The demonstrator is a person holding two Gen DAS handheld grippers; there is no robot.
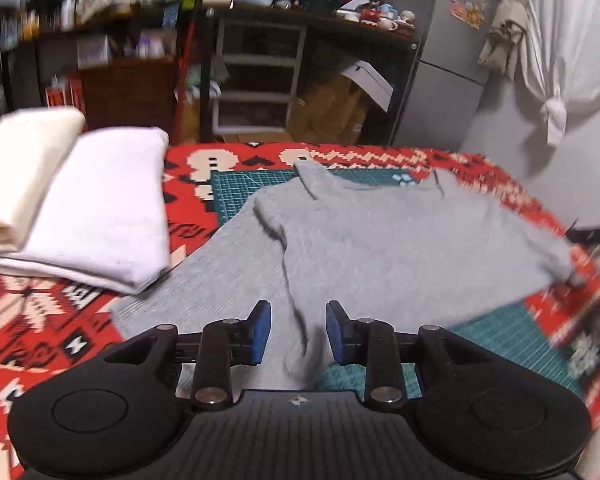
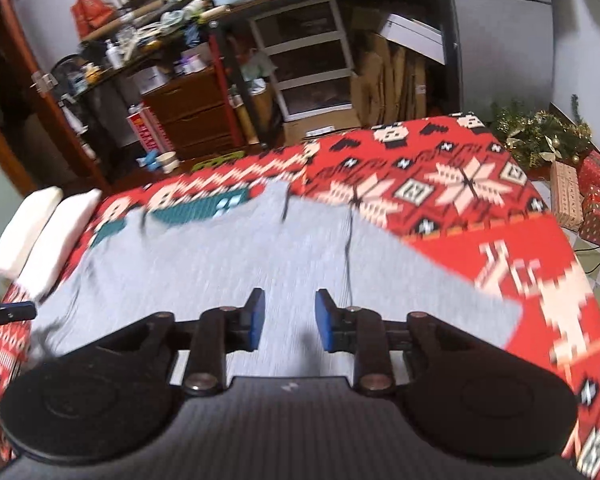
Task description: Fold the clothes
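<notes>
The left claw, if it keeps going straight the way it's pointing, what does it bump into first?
Most likely the grey shirt. The left claw is open and empty, with the shirt spread on the table right ahead of its blue pads. Depth is hard to judge, so it may touch cloth almost at once.

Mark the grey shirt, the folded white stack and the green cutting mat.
grey shirt [image 1: 400, 248], left wrist view, middle of the body panel.
folded white stack [image 1: 100, 208], left wrist view, top face of the lower piece.
green cutting mat [image 1: 244, 192], left wrist view, bare far-left corner.

Background: pale grey walls [image 1: 500, 128]; cluttered dark shelving [image 2: 236, 12] holding a white drawer unit [image 2: 308, 56]; flattened cardboard [image 2: 392, 80] beside it. Grey refrigerator [image 1: 440, 32] at right; knotted white sheet [image 1: 556, 52] hanging nearby.
</notes>
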